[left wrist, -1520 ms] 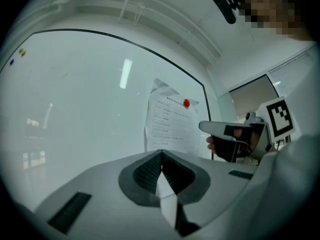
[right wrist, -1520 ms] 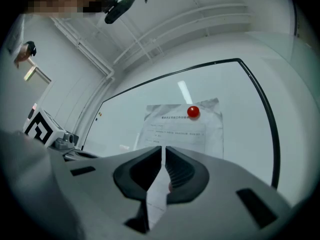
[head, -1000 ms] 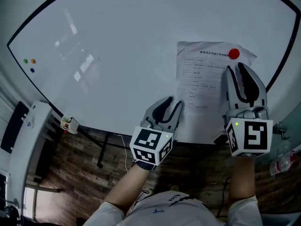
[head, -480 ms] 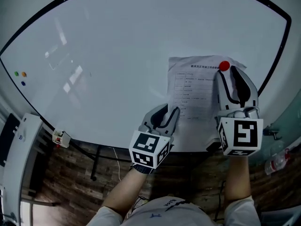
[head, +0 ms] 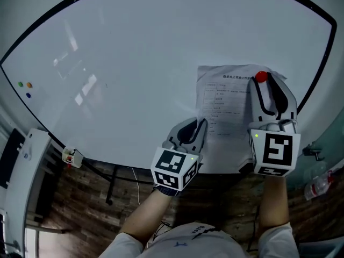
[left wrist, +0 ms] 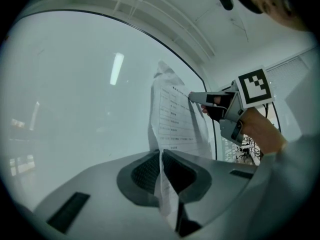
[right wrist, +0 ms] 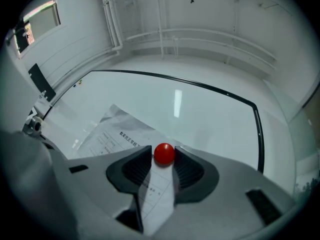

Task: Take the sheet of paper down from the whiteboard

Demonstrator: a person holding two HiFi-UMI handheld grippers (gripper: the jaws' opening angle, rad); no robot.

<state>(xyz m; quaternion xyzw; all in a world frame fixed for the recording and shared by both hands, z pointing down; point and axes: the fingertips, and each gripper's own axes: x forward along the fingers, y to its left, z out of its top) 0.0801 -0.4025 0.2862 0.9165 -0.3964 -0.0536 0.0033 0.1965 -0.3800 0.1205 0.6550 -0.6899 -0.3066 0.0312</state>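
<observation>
Left gripper (head: 201, 123) (left wrist: 161, 153): clenched on the lower left edge of the sheet of paper (head: 226, 106). Its jaws have just been closing, and its own view shows that edge pinched between them, bent off the board toward the gripper.
Right gripper (head: 264, 85) (right wrist: 164, 158): released. Its jaws have just been opening and stand wide, one tip on each side of the red magnet (head: 261, 76), which sits between them. No view shows whether the tips touch it.
Sheet of paper: on the whiteboard (head: 134, 63), right of centre in the head view. The red magnet pins it at its upper right corner. Its top edge is crumpled, and its lower edge comes close to the board's bottom edge.
Edges: the black frame (right wrist: 258, 134) curves round the board. The sheet's right side lies near the frame at the right of the picture, with the right gripper between them.
Open room: broad bare board above and to the left of the sheet. Below the board's bottom edge there is wood-patterned floor (head: 80, 208).
Counts: two grippers, one sheet, one red magnet, and three small coloured dots (head: 27, 86), green, orange and blue, at the board's far left edge.
</observation>
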